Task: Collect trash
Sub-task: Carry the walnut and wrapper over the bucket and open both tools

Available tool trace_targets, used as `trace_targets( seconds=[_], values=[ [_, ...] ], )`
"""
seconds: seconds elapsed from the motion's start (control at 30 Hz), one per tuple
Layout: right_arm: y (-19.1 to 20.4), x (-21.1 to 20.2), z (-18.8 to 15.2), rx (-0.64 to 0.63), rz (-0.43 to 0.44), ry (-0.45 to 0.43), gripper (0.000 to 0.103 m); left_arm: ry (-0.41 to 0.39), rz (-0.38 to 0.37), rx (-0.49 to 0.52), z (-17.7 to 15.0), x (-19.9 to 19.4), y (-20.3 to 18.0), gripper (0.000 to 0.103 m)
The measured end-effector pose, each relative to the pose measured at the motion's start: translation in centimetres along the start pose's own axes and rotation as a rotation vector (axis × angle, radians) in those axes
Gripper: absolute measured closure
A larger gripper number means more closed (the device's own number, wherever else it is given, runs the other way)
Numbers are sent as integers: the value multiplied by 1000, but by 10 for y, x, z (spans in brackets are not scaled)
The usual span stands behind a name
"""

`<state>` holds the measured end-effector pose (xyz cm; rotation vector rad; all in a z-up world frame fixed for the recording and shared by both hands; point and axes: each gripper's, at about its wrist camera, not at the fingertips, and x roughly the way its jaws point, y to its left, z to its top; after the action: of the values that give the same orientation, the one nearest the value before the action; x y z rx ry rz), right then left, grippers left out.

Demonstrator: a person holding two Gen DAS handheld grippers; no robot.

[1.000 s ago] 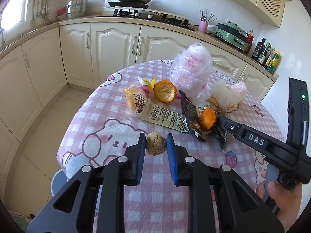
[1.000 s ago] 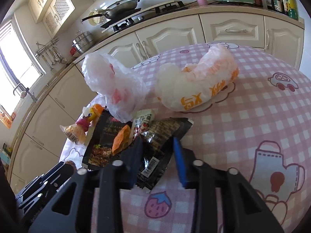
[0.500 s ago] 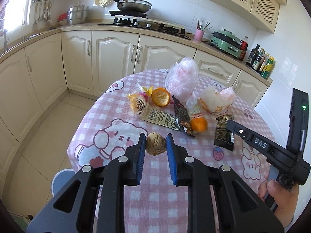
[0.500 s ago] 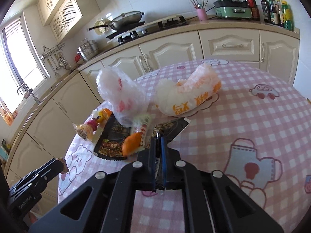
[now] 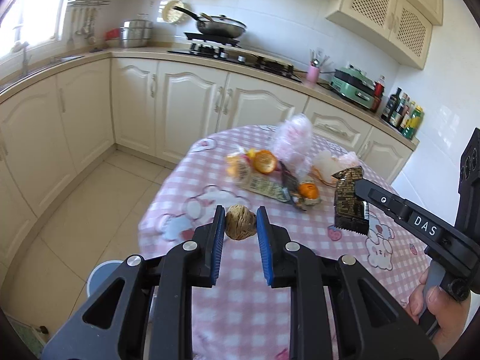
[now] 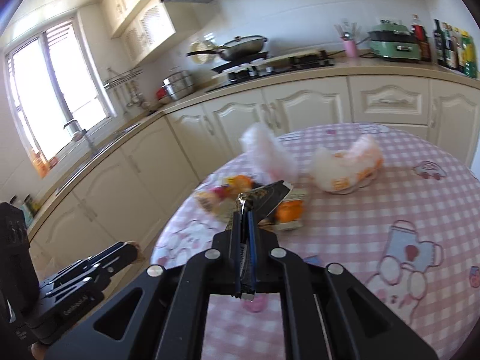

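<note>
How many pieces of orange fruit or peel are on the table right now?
2: a cupped orange peel half behind the printed clear wrapper, and a whole-looking orange piece nearer the black wrapper end. More may be hidden beneath the wrappers.

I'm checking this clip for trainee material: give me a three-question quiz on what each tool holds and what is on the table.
1. True or false: the left tool is shut on a brown walnut.
2. What does the right tool grip?
A. orange peel
B. dark snack wrapper
C. plastic bag
3. Fill in: the pink checked tablecloth still carries two crumpled plastic ____.

Key: 1 true; 2 B; 3 bags.
</note>
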<state>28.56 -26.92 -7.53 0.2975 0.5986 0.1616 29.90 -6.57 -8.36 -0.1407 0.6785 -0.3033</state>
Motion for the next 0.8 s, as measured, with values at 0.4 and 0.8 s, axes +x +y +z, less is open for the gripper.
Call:
trace_targets(
  seconds=[0.4,0.8],
  values=[
    [141,62,-31,-164,194,118,98,-32,155,-151,-20,-46,113,83],
    [258,170,-93,-274,300,341,98,38,313,-316,-48,-33,223,83]
  ],
)
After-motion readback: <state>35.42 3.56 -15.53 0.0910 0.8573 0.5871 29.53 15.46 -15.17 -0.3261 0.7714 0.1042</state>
